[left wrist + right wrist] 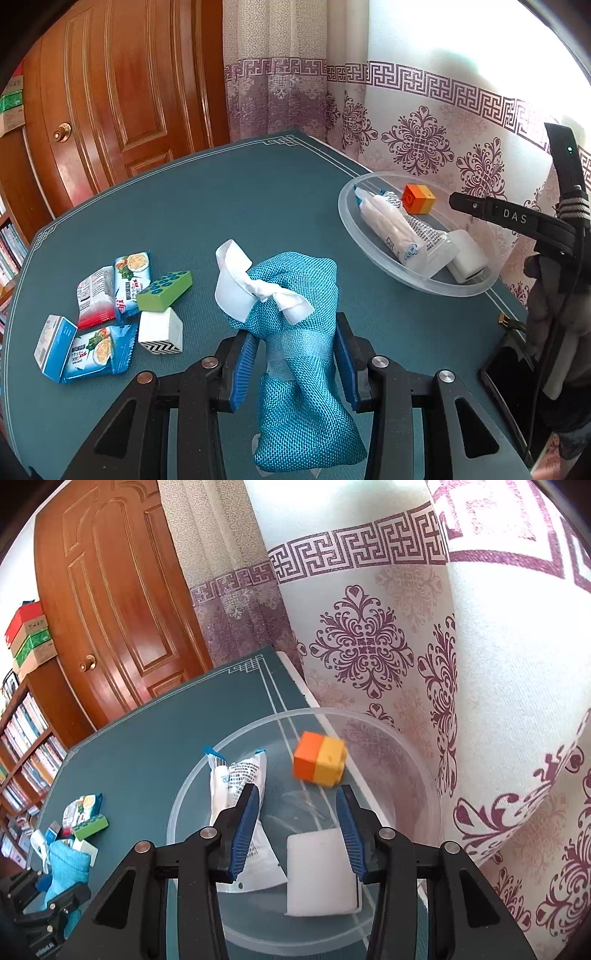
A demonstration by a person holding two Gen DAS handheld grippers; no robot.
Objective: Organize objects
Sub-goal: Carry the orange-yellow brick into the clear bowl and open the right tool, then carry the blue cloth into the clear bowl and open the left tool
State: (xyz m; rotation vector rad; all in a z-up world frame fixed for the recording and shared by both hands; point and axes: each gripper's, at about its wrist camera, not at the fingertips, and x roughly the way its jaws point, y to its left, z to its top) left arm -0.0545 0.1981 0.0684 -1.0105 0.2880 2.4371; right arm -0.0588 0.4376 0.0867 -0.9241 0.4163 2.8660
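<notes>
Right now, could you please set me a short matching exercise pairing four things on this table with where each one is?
Things:
1. teal fabric pouch
2. orange and yellow block
3. green block
4. white block

Places:
a. resting on snack packets, left side of the table
b. in the clear bowl, far side
c. gripped in the left tool
d. in the clear bowl, below the open right tool

Pairs: 1-c, 2-b, 3-a, 4-d

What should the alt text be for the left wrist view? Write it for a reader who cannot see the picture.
The left tool grips a teal woven pouch tied with white ribbon, above a green table. Snack packets and blocks lie at left; a clear bowl at right holds an orange-yellow block and white packets.
</notes>
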